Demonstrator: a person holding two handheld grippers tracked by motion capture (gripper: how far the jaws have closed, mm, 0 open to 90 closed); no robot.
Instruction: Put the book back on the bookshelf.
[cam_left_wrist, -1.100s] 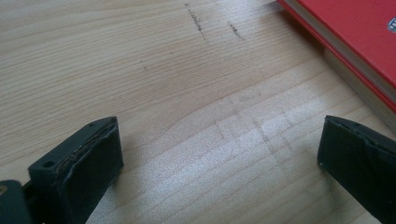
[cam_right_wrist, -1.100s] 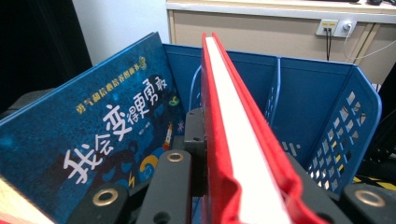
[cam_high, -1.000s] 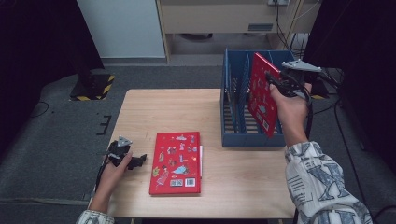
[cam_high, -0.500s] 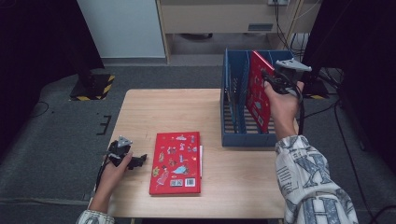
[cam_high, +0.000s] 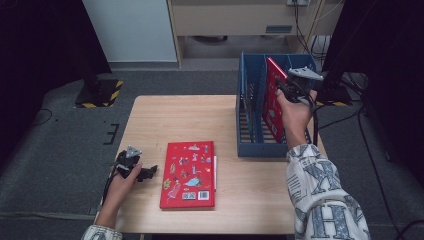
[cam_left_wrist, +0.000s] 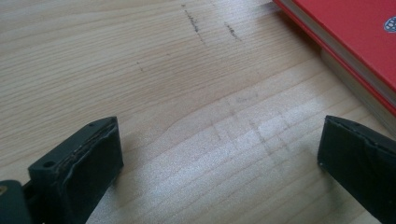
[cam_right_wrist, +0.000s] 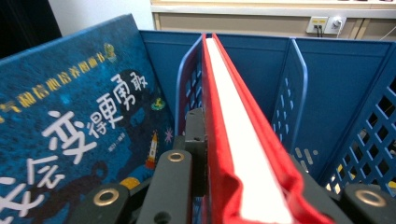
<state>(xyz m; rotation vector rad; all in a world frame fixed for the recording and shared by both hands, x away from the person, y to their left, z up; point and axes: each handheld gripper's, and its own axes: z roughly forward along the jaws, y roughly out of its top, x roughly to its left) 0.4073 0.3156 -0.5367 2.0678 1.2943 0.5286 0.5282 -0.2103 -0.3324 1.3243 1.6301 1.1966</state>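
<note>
Right gripper (cam_high: 286, 86): was held up over the blue file rack (cam_high: 248, 145) at the table's far right; its jaws were clamped on the upper edge of a red book (cam_high: 272, 100), one on each cover, as was seen in the right gripper view.
Held red book (cam_right_wrist: 233, 140): was kept on edge and upright, lowered partly into the rack, between two of its dividers; its white page block was turned up toward the gripper's camera.
Blue book (cam_right_wrist: 70, 121): was seen standing in the next compartment, to the left in the right gripper view, its cover printed with white characters.
File rack: was stood on the wooden table (cam_high: 175, 117), at its right side, with slatted blue walls and several compartments.
Left gripper (cam_high: 145, 173): was rested low at the table's near left corner, jaws spread wide apart over bare wood, nothing between them.
Second red book (cam_high: 189, 174): was laid flat, cover up, near the table's front middle, just beside the left gripper; its edge was seen at the upper right of the left gripper view (cam_left_wrist: 345, 37).
Person: a patterned sleeve (cam_high: 325, 195) was seen on the right arm.
</note>
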